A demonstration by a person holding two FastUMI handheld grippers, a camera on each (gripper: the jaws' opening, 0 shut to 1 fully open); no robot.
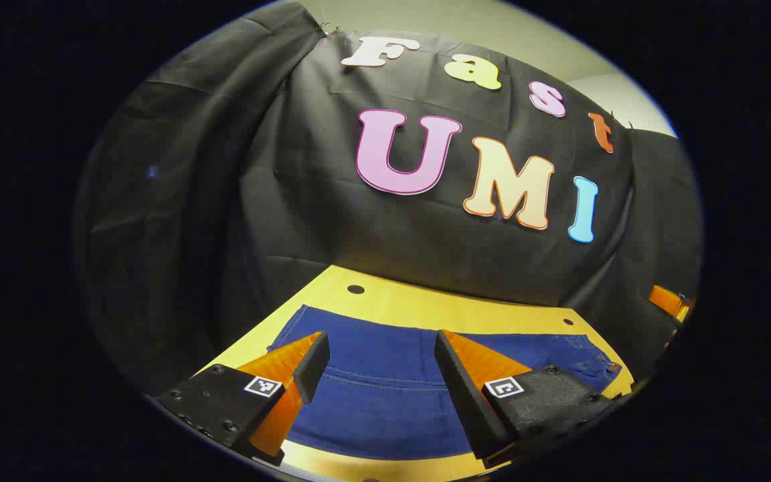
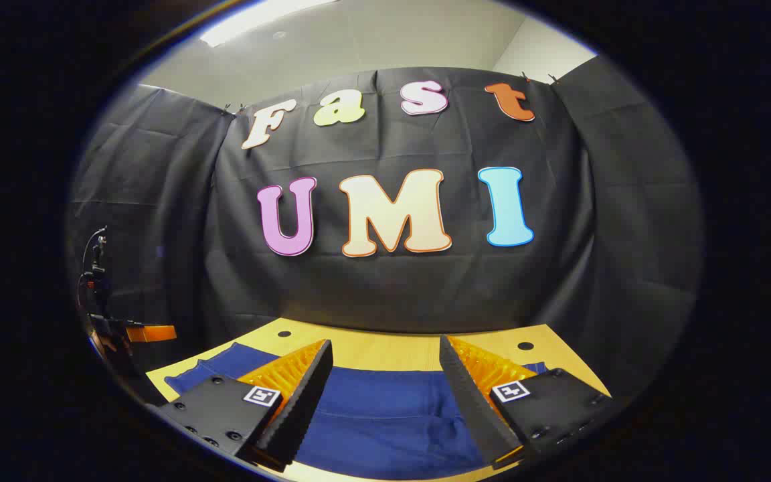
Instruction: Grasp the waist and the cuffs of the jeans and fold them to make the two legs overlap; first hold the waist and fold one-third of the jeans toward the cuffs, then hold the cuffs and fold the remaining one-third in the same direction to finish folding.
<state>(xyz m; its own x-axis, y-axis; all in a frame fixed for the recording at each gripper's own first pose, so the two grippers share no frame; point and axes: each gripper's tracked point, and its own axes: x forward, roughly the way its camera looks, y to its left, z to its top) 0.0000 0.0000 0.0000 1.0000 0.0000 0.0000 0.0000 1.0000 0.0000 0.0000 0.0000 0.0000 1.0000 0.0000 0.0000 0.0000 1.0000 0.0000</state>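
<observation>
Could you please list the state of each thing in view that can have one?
jeans: spread flat on the table, not yet folded, not gripped.
left gripper: open, fingers apart above the jeans.
right gripper: open, fingers apart above the jeans.
table: carries the jeans.

Right gripper point(image 2: 384, 365) hovers with fingers spread wide over the dark blue denim jeans point(image 2: 385, 418); the jeans lie flat across the yellow wooden table point(image 2: 385, 349); the other gripper point(image 2: 132, 333) sits far left.

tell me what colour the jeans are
Dark blue denim jeans with lighter stitching, lying on the yellow table; shows best in the left gripper view.
</observation>
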